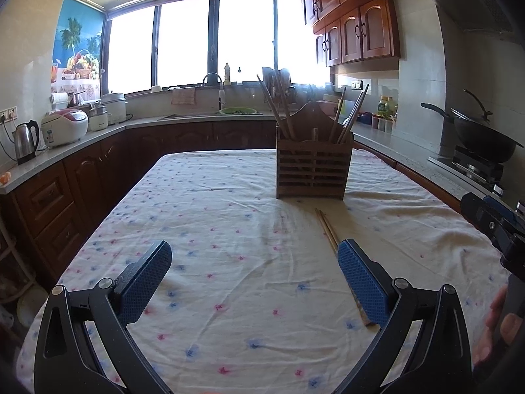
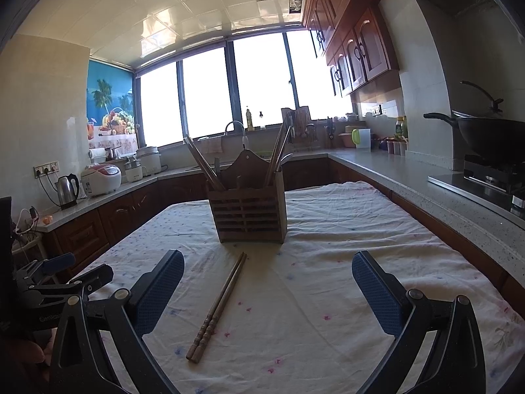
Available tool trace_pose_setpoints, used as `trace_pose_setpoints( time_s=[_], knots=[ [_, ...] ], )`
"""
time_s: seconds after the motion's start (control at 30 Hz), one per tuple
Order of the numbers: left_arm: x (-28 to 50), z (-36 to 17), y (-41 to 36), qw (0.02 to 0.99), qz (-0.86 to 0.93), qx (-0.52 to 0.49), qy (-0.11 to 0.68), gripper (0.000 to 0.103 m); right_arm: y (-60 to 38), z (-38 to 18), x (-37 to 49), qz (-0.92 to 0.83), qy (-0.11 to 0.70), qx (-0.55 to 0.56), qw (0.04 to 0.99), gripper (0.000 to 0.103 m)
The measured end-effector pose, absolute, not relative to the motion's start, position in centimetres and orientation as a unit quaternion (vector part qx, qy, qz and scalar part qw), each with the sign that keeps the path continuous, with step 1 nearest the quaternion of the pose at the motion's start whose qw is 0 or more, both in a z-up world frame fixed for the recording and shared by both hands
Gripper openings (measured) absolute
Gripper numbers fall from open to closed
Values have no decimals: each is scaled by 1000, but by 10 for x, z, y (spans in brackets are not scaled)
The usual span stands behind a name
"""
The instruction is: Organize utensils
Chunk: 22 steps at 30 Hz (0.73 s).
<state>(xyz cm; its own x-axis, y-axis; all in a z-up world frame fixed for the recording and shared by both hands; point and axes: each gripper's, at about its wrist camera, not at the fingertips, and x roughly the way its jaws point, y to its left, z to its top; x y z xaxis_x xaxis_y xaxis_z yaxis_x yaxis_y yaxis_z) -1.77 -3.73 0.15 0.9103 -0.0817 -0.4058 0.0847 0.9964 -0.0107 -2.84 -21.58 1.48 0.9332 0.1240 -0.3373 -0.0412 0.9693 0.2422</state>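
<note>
A slatted wooden utensil holder (image 1: pixel 313 169) (image 2: pixel 250 211) stands upright on the table with several chopsticks and a metal utensil leaning out of it. A pair of brown chopsticks (image 2: pixel 219 305) (image 1: pixel 326 228) lies flat on the cloth in front of the holder. My right gripper (image 2: pixel 267 290) is open, low over the cloth, with the chopsticks between its fingers nearer the left pad (image 2: pixel 159 290). My left gripper (image 1: pixel 254 279) is open with nothing between its pads; the chopsticks run under its right pad (image 1: pixel 362 284).
The table wears a white cloth (image 1: pixel 229 229) with small pink and blue flowers. Counters surround it: a kettle (image 1: pixel 24 141), a rice cooker (image 1: pixel 64 126), a sink (image 1: pixel 210 111) and a wok (image 2: pixel 492 136) on a stove. A hand (image 1: pixel 498 325) shows at the left view's right edge.
</note>
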Motion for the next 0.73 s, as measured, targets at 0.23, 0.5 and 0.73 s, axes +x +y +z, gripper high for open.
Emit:
trace_pose_setpoints(
  time_s=[0.23,0.5,0.73],
  knots=[
    [-13,2,-40,974,-56,2,219,103,-214,15,-20,43,198,114,973,103],
    [-5,-4,-41,970,-59,-6,236,103,-214,13,-16,39,211,118,970,103],
    [-6,-4,-43,970,-64,-4,236,103,-219,13,-12,38,217,127,967,103]
  ],
)
